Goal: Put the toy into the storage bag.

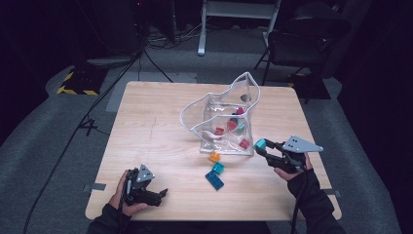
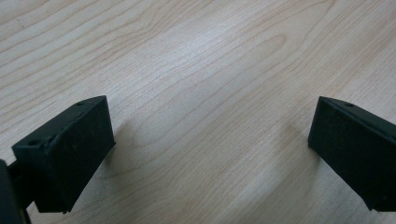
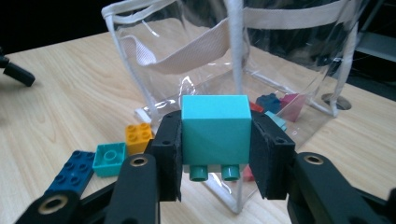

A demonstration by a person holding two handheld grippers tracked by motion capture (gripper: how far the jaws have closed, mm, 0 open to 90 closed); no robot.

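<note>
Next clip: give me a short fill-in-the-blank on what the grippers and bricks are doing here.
1. The right gripper is shut on a ____ brick.
2. The left gripper stands ____ over bare table.
3. Several bricks already lie inside the clear ____.
4. Between the orange brick and the flat blue brick lies a small ____ brick.

Missing words: teal; open; bag; teal

Bricks inside the clear bag [image 1: 246,92] blurred; teal brick [image 3: 215,128] sides behind tool pads.
</note>
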